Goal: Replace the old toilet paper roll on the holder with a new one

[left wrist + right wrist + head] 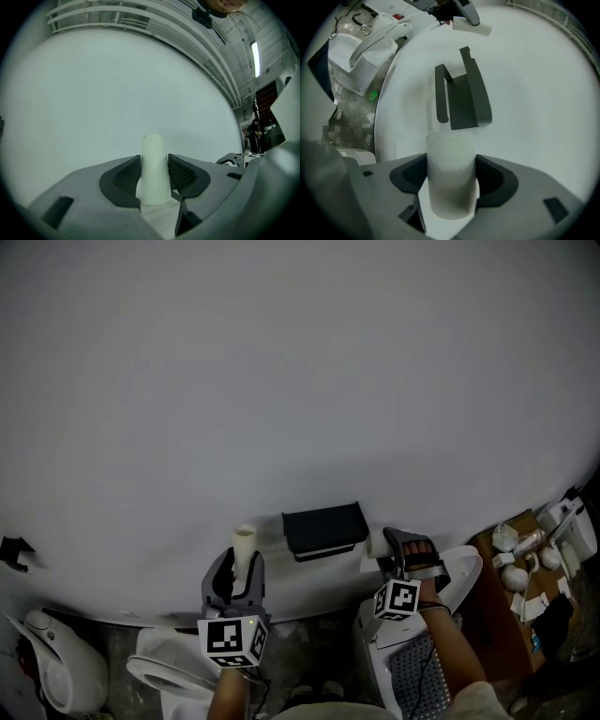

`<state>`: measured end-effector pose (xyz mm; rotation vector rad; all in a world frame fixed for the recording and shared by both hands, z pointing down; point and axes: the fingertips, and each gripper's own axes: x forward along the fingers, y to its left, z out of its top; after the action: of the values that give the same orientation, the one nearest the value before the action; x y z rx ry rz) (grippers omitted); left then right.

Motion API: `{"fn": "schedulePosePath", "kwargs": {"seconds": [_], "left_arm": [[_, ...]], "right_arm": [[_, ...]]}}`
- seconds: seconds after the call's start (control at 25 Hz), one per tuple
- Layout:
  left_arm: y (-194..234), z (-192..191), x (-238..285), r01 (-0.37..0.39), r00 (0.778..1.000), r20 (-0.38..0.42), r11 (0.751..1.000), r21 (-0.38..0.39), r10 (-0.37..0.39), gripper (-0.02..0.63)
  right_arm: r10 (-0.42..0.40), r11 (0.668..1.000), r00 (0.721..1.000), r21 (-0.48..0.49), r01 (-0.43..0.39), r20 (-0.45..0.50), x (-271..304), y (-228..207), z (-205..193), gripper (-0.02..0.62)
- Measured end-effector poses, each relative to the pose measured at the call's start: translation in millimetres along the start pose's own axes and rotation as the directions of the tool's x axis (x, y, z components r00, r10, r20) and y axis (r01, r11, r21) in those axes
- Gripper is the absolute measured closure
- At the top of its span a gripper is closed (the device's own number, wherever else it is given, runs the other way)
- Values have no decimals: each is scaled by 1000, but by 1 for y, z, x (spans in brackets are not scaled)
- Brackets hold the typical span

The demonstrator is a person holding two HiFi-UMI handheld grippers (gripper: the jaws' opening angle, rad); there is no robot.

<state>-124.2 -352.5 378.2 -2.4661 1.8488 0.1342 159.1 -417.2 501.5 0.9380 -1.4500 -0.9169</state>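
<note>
Toilet paper roll (450, 192) clamped in right hand-held gripper (452, 165) faces holder (464, 96); left hand-held gripper (154, 172) clamps tube (153, 152).

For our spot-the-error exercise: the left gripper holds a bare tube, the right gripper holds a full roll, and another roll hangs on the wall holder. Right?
One error: the wall holder is empty, with no roll on it, as the right gripper view shows. The left gripper does hold a bare tube and the right gripper a full roll.
</note>
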Motion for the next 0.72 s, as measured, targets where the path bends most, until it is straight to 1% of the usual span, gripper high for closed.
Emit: {"fn": "schedulePosePath", "kwargs": {"seconds": [0.36, 0.6, 0.72], "left_arm": [[11, -2, -5, -29, 1000, -8, 1000, 12, 29, 422], [23, -2, -11, -68, 998, -12, 997, 23, 68, 433], [29, 1, -17, -89, 996, 13, 996, 21, 89, 442]], "right_arm": [[23, 1000, 999, -5, -23, 31, 9, 13, 18, 295], [23, 1000, 998, 13, -24, 55, 15, 17, 33, 295], [27, 999, 997, 16, -28, 75, 16, 23, 44, 295]]}}
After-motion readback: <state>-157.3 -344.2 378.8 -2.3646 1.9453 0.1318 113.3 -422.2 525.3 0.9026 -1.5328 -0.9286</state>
